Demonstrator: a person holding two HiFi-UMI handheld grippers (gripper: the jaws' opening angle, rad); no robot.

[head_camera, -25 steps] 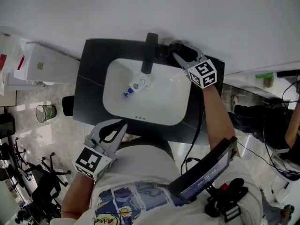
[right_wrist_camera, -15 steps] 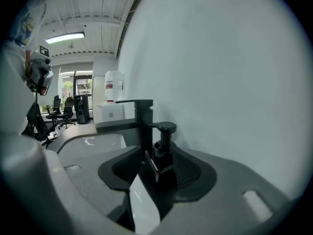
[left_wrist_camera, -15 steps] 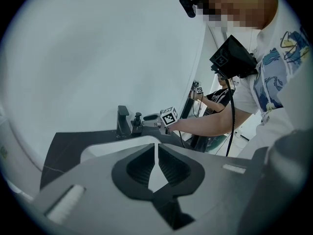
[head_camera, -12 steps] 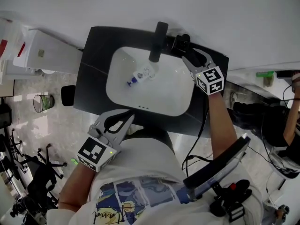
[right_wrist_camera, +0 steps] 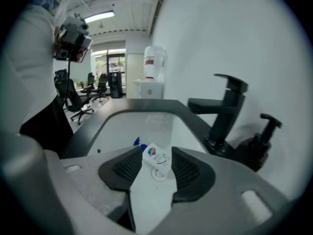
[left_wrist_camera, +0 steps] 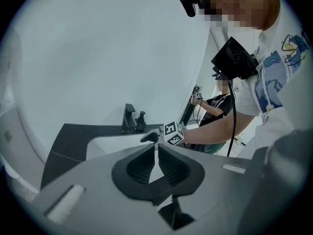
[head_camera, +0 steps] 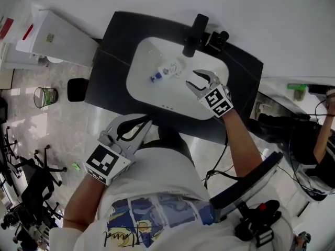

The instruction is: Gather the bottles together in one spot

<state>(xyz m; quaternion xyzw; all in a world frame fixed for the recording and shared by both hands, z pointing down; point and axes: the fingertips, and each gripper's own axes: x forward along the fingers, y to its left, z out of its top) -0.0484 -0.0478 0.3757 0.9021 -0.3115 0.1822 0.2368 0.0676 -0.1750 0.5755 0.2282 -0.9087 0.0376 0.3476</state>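
Right hand-held gripper [head_camera: 195,80], jaws released and empty, hovers over the sink [head_camera: 142,85], small blue-capped bottle [head_camera: 167,71] lying at its 10 o'clock, black pump bottle [head_camera: 219,38] apart at 1 o'clock on the worktop [head_camera: 112,61]; judged approach-to-grasp, next needs straddling and clenching on the small bottle.

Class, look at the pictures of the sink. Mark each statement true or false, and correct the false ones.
1. The small blue-capped bottle lies on its side in the white basin. True.
2. The right gripper has its jaws clamped on the black pump bottle. False: its jaws are open and it hangs over the basin near the small bottle, gripping nothing.
3. The black pump bottle stands on the counter beside the faucet. True.
4. The left gripper reaches into the basin. False: it is at the counter's near edge, close to the person's body, with its jaws together and nothing in them.
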